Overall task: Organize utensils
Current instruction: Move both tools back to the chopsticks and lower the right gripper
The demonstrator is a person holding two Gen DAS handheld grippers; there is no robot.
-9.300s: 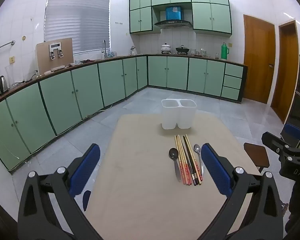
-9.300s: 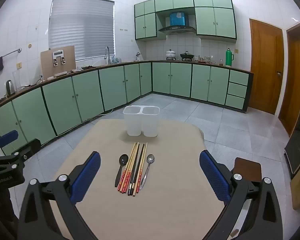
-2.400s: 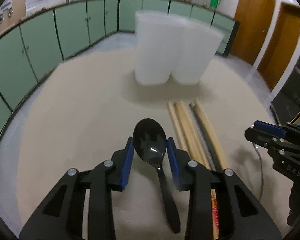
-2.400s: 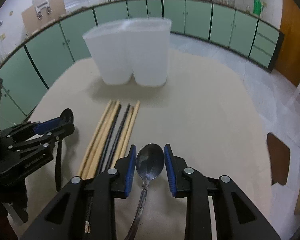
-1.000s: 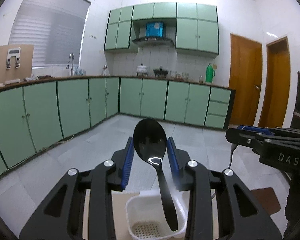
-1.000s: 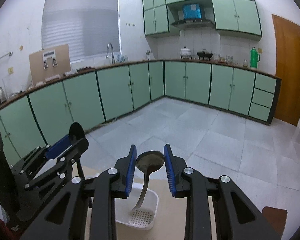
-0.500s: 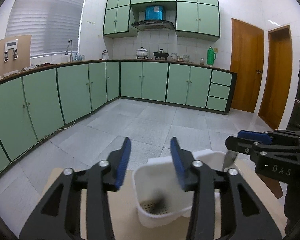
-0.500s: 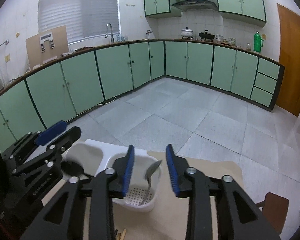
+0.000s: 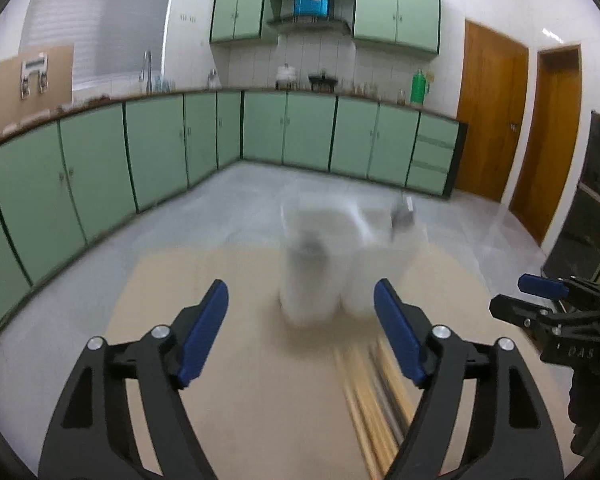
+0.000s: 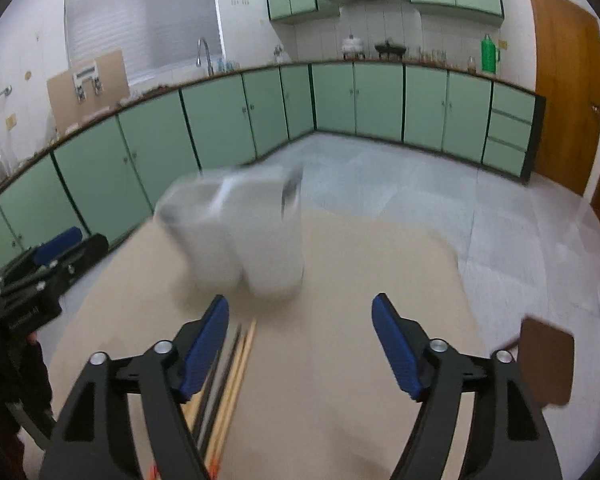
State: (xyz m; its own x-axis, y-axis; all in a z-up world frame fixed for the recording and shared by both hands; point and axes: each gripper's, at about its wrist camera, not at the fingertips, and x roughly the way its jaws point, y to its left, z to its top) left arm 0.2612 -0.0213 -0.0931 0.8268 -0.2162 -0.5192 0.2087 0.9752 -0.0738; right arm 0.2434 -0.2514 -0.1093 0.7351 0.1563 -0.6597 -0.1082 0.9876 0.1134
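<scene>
Both claws, left gripper (image 9: 300, 328) and right gripper (image 10: 300, 340), are spreading empty; thin, stiff, light wooden chopsticks (image 10: 236, 364) are lying lower left, probably rolling easily, so pinching mid-shaft

Green cabinets (image 9: 160, 152), grey tiled floor (image 9: 252, 196), wooden doors (image 9: 492, 116)
</scene>
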